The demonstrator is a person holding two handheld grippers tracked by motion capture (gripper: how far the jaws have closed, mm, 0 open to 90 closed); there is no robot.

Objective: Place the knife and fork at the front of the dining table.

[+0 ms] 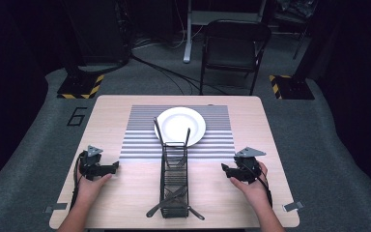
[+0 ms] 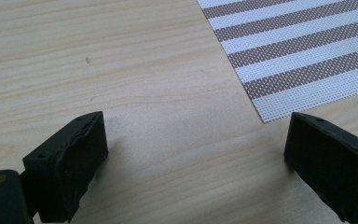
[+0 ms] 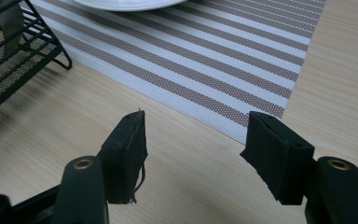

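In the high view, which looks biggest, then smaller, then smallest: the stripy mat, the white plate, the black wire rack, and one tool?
Largest to smallest as they look in the high view:
1. Stripy mat
2. White plate and black wire rack: too alike in spread to rank, and the rack sits nearer the camera
3. Right tool

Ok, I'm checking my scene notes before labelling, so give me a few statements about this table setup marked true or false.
1. The white plate sits on the striped mat. True.
2. The wire rack stands between the two hands. True.
3. The left hand-held gripper grips a fork. False: its jaws are open over bare table.
4. The plate holds food. False: it looks empty.
5. The right hand-held gripper has nothing between its jaws. True.
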